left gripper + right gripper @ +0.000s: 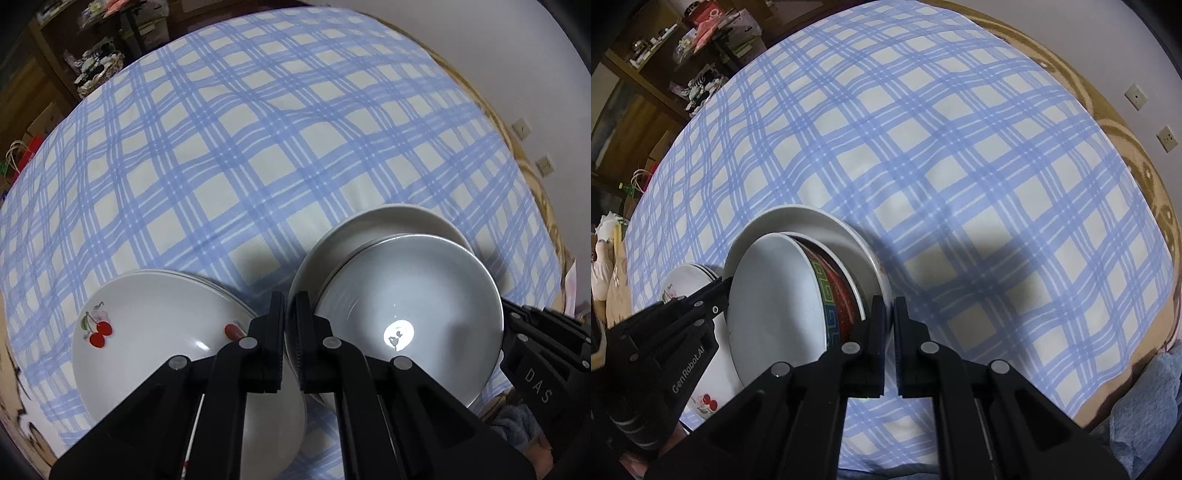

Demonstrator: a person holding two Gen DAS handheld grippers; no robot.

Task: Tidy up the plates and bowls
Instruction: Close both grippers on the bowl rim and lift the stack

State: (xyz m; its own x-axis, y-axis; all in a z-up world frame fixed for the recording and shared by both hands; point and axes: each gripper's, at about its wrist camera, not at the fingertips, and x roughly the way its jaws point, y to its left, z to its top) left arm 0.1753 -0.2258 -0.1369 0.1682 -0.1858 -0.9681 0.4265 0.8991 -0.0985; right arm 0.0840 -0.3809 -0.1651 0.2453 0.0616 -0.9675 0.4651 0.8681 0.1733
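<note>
- Bowl [410,314], glossy, round, red-patterned outside, sits tilted inside a wider white dish [380,225] on the checked cloth [221,166].
- Left tool [293,325] is pinched on the dish's rim at 9 o'clock; right tool [890,325] is likewise pinched on the rim at 3 o'clock.
- Cherry plates [155,332] are stacked beside the dish at 9 o'clock.

Nested bowls [406,306], beside stacked cherry plates [155,332]

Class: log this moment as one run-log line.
left gripper: shut on plate rim | right gripper: shut on opposite rim | bowl: inside plate
</note>
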